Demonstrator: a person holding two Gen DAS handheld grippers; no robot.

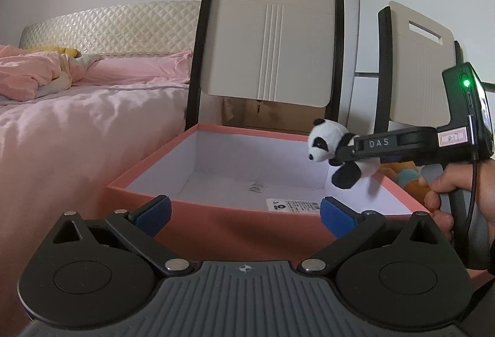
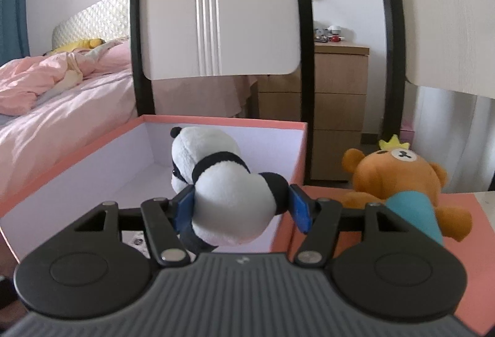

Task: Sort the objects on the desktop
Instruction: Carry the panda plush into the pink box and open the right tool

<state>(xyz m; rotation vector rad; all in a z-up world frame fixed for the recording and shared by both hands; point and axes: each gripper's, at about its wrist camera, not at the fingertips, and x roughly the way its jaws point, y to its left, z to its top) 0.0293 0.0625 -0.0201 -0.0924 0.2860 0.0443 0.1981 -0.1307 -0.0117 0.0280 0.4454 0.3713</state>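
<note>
My right gripper (image 2: pixel 241 207) is shut on a black-and-white panda plush (image 2: pixel 225 182) and holds it in the air over the right side of an open pink box (image 2: pixel 77 157) with a white inside. In the left wrist view the panda (image 1: pixel 328 145) hangs from the right gripper (image 1: pixel 343 151) above the box (image 1: pixel 216 213). My left gripper (image 1: pixel 244 210) is open and empty, just in front of the box's near wall. A brown bear plush (image 2: pixel 402 182) with a blue shirt lies right of the box.
Two white chair backs (image 1: pixel 269 37) stand behind the box. A bed with pink bedding (image 1: pixel 77 108) is at the left. A wooden drawer unit (image 2: pixel 337 108) stands at the back. Small paper packets (image 1: pixel 256 186) lie on the box floor.
</note>
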